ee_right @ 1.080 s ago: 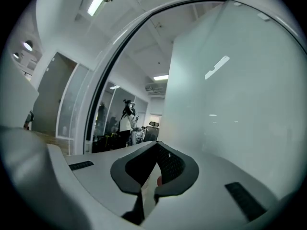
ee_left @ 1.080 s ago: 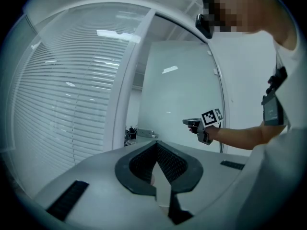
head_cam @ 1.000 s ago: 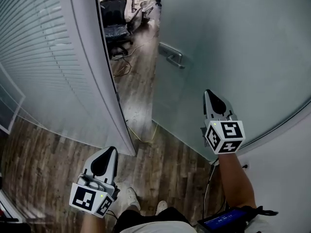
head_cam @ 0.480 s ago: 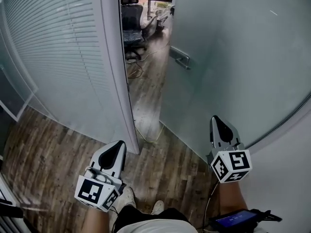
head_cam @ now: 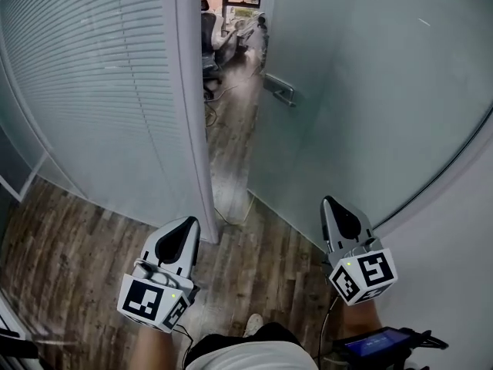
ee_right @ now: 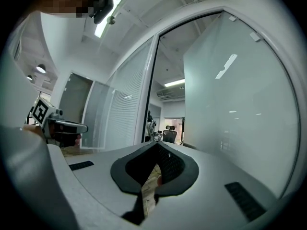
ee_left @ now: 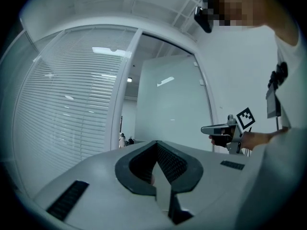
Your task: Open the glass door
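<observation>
1. The glass door (head_cam: 370,106) is standing swung inward, leaving a gap at twelve o'clock between its free edge and the white door post (head_cam: 189,106). I am judging the opening as largely done, with at most some widening left.
2. The door is hanging at one to two o'clock from the person, with its handle (head_cam: 279,89) well apart from both grippers.
3. It is showing as a tall frosted pane, pale grey-green, catching streaks of ceiling light.
4. The left gripper (head_cam: 185,224) is hovering low at seven o'clock, its jaws pressed together on nothing. The right gripper (head_cam: 332,206) is hovering at five o'clock, likewise closed and empty.
</observation>
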Available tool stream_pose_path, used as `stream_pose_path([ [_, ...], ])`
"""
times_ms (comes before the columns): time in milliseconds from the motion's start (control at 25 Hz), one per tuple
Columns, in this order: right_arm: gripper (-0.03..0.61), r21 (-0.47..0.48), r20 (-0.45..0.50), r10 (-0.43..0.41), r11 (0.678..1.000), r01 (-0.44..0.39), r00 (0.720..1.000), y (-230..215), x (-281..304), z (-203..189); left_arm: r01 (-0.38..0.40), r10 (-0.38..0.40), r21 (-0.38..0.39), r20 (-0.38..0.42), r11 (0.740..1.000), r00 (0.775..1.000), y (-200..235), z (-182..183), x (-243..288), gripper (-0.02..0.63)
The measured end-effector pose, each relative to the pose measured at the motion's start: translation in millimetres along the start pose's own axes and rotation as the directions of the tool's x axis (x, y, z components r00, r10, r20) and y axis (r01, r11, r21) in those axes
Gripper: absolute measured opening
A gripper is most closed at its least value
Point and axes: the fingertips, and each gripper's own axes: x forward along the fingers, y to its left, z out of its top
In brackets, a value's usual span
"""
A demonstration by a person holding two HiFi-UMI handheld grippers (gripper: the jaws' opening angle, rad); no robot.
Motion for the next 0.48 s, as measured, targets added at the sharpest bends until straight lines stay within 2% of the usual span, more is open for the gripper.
stream_pose_path([
  [200, 0.002, -0.004, 0.019, -0.027, 1.000, 0.027, 0.999, 45, -20, 18, 0.055, -0.055, 0.022, 0.000, 0.998, 0.999, 11, 11, -30, -0.002],
  [480, 0.002, 0.001, 0.006, -0.089, 0.996, 0.089, 0.996, 100, -69, 33, 0.120, -0.120, 0.009, -0.006, 0.993, 0.993, 13, 21, -84, -0.002],
])
